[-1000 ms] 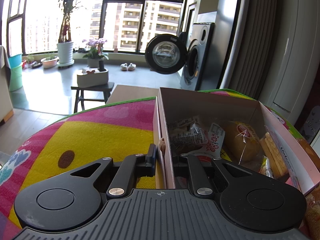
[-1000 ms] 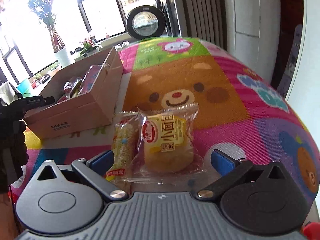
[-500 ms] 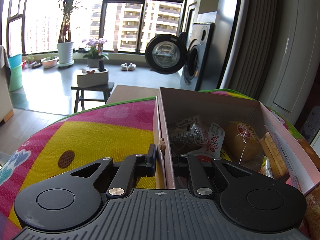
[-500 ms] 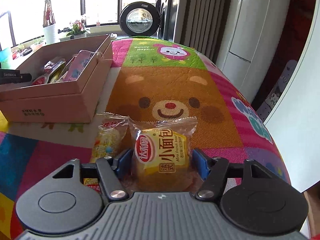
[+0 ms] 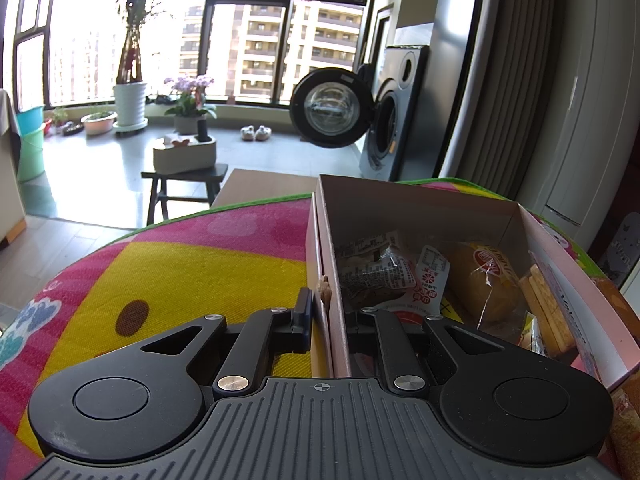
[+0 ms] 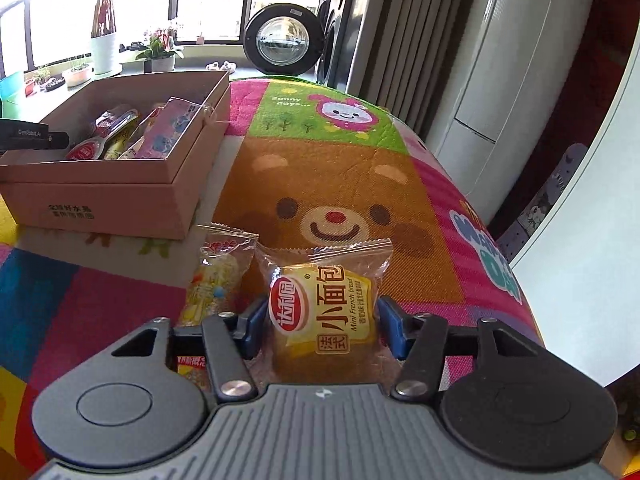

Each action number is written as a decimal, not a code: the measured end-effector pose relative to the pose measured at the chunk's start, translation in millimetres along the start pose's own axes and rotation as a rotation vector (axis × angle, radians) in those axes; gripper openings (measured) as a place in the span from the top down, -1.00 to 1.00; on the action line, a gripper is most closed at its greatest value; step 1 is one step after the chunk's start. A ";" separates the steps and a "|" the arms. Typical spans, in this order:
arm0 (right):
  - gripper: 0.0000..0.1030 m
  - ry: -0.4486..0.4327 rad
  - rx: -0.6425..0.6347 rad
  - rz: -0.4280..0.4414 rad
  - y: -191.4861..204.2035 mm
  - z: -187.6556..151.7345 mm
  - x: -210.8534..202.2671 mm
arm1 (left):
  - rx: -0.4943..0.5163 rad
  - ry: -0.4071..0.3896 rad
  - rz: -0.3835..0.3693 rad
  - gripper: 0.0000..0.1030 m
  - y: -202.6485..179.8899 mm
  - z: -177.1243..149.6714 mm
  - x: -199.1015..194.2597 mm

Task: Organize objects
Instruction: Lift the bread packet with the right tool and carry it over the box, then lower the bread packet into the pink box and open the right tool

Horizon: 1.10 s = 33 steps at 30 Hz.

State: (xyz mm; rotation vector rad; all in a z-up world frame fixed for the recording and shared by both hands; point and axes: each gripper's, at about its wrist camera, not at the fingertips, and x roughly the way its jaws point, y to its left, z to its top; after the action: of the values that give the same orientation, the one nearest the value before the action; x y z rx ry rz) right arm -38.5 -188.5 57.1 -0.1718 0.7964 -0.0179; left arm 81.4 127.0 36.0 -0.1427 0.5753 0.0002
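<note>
My right gripper [image 6: 322,326] is shut on a wrapped mini French bread [image 6: 326,312], lifted slightly above the colourful play mat [image 6: 340,184]. Beside it on the mat lies a yellow rice-snack packet [image 6: 216,280]. A brown cardboard box [image 6: 104,196] with several snack packets stands to the left. In the left wrist view my left gripper [image 5: 326,312] is shut on the near left wall of that box [image 5: 334,280], one finger outside and one inside. Inside lie a bread packet [image 5: 488,280], a red-and-white packet [image 5: 416,284] and crackers [image 5: 548,312].
A washing machine [image 5: 384,120] with its door open, potted plants [image 5: 130,96] and a stool [image 5: 182,184] stand beyond the mat on the floor. A white cabinet [image 6: 520,60] and curtain stand to the right. The mat's bear panel [image 6: 332,208] lies ahead of the right gripper.
My right gripper has closed on the bread packet and raised it a little, swinging its view toward the box. The left gripper has kept its hold on the box wall.
</note>
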 end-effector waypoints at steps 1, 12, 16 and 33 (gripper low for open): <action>-0.09 0.003 -0.004 0.003 -0.8 0.2 -4.5 | -0.001 0.000 -0.001 0.73 -0.2 0.0 0.3; -0.08 -0.072 0.010 0.197 6.7 57.8 -77.9 | -0.002 0.001 -0.002 0.72 -1.9 -0.2 1.7; -0.08 -0.113 -0.007 0.307 32.7 96.7 -82.6 | -0.002 0.001 -0.002 0.72 -2.0 -0.1 1.7; -0.08 0.052 0.001 0.351 148.0 177.2 87.8 | -0.006 0.002 -0.005 0.71 -2.8 -1.1 2.4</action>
State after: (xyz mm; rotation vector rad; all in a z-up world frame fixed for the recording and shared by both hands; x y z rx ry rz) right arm 142.1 -23.7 92.6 -0.0292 0.8699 0.3099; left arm 82.9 123.9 34.1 -0.1497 0.5768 -0.0033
